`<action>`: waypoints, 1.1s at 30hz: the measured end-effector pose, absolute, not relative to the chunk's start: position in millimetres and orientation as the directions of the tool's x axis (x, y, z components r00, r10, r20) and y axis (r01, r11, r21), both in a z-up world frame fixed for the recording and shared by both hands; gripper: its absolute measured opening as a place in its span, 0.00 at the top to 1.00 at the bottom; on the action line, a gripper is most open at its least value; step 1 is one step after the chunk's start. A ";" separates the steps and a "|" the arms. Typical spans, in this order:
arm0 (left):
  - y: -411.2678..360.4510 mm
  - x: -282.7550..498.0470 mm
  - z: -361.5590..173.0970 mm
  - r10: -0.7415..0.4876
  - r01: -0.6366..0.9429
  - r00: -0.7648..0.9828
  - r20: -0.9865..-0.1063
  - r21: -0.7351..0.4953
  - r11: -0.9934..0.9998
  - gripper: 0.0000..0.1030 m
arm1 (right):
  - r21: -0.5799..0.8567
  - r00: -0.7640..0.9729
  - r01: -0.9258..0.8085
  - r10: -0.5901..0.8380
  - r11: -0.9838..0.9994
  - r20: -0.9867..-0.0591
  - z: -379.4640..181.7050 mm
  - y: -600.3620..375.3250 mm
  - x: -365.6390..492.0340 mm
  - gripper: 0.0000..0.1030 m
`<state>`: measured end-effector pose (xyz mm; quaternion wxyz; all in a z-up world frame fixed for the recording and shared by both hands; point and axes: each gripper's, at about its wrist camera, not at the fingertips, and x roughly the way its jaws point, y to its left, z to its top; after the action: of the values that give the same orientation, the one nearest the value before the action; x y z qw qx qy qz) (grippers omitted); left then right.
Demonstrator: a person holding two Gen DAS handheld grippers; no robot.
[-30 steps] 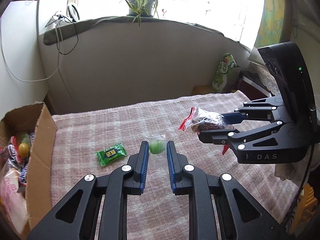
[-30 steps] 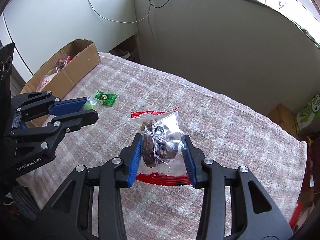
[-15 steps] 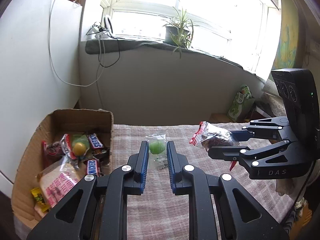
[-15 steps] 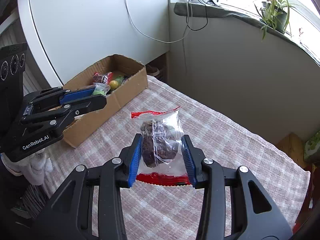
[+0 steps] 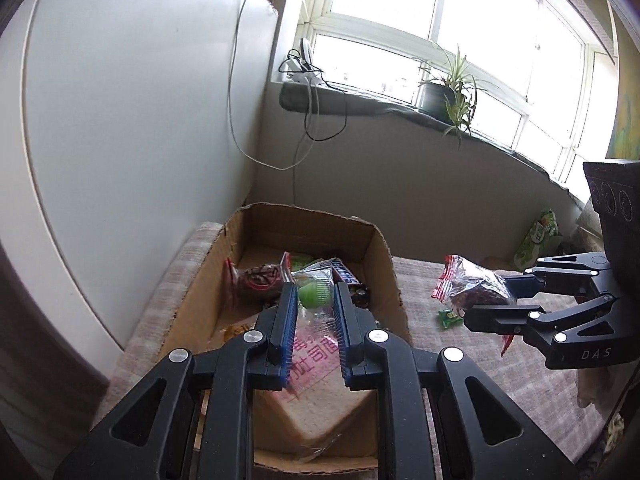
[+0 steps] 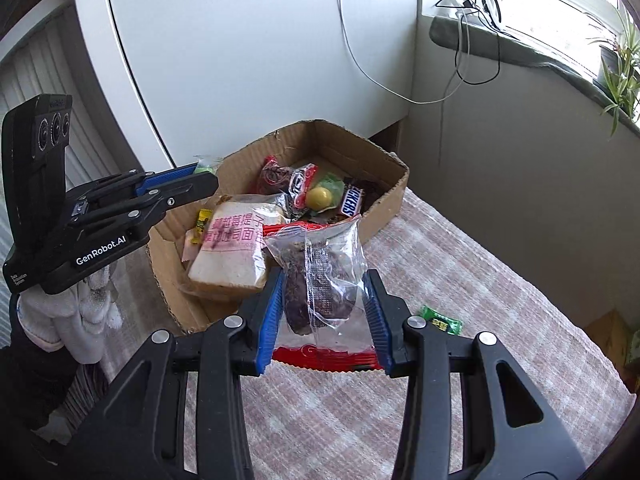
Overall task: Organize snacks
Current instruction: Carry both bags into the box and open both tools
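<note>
Now: drop-off step | left gripper (image 5: 314, 300) pinches green jelly cup (image 5: 316, 294) in crinkly clear wrap above cardboard box (image 6: 394, 192) at table's left edge; next, part fingers | right gripper (image 6: 325, 308) pinches glossy date bag (image 6: 320, 276) beside box's right wall | flat green candy (image 6: 440, 322) on woven cloth.

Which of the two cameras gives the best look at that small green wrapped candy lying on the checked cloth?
The right wrist view: the small green wrapped candy lies unobstructed on the cloth, just right of the right hand-held gripper. In the left wrist view it is smaller, partly hidden behind that gripper's fingers.
</note>
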<state>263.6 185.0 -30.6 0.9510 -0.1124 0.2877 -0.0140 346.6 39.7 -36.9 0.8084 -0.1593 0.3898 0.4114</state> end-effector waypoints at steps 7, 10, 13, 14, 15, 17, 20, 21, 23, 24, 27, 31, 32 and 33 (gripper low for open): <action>199.0 262.9 -40.7 -0.071 -0.071 0.823 -0.564 -0.225 0.972 0.84 | 0.069 0.313 -0.826 0.557 0.559 -0.769 -43.1 76.3 334.8 0.60; 202.1 262.6 -42.5 -0.060 -0.083 0.822 -0.567 -0.222 0.971 0.84 | 0.067 0.300 -0.837 0.559 0.542 -0.773 -45.2 87.3 329.5 0.60; 205.1 263.3 -44.1 -0.050 -0.095 0.819 -0.571 -0.221 0.971 0.84 | 0.063 0.294 -0.843 0.555 0.534 -0.778 -47.5 96.4 328.1 0.60; 206.0 263.8 -44.4 -0.050 -0.097 0.819 -0.572 -0.223 0.970 0.84 | 0.063 0.292 -0.845 0.555 0.532 -0.779 -48.2 99.2 327.7 0.60; 206.8 263.6 -44.3 -0.049 -0.099 0.819 -0.572 -0.225 0.969 0.84 | 0.062 0.289 -0.847 0.555 0.529 -0.780 -48.6 101.7 327.7 0.60; 207.7 263.4 -43.8 -0.049 -0.101 0.819 -0.572 -0.228 0.968 0.84 | 0.053 0.292 -0.849 0.550 0.526 -0.783 -49.6 105.3 327.2 0.60; 208.5 264.2 -43.0 -0.042 -0.106 0.819 -0.572 -0.224 0.969 0.84 | 0.041 0.299 -0.849 0.542 0.527 -0.785 -51.3 109.3 328.4 0.60; 208.9 264.2 -42.8 -0.042 -0.107 0.819 -0.572 -0.224 0.969 0.84 | 0.042 0.297 -0.849 0.541 0.527 -0.787 -51.5 110.2 329.6 0.60; 209.3 264.7 -43.0 -0.040 -0.109 0.819 -0.573 -0.224 0.968 0.84 | 0.044 0.293 -0.850 0.540 0.525 -0.789 -53.1 111.7 331.8 0.60; 209.4 264.8 -43.3 -0.038 -0.111 0.818 -0.574 -0.223 0.968 0.84 | 0.045 0.292 -0.850 0.540 0.525 -0.789 -53.8 112.2 332.3 0.60; 209.4 266.4 -44.3 -0.036 -0.116 0.814 -0.580 -0.222 0.968 0.83 | 0.041 0.296 -0.851 0.543 0.523 -0.786 -53.9 112.4 331.1 0.60; 209.1 267.7 -43.7 -0.030 -0.121 0.814 -0.580 -0.221 0.968 0.83 | 0.035 0.299 -0.853 0.543 0.520 -0.785 -55.0 113.3 331.6 0.59; 209.0 269.0 -43.6 -0.031 -0.121 0.813 -0.581 -0.221 0.968 0.79 | 0.032 0.302 -0.852 0.542 0.522 -0.784 -55.3 113.3 332.0 0.56; 208.7 269.0 -43.6 -0.030 -0.121 0.813 -0.582 -0.219 0.968 0.74 | 0.027 0.308 -0.852 0.542 0.523 -0.781 -55.2 112.5 331.8 0.44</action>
<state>269.1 208.7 -43.6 0.9440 -0.1239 0.3049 0.0243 331.8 112.5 -55.2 0.7834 -0.2010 0.3846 0.4448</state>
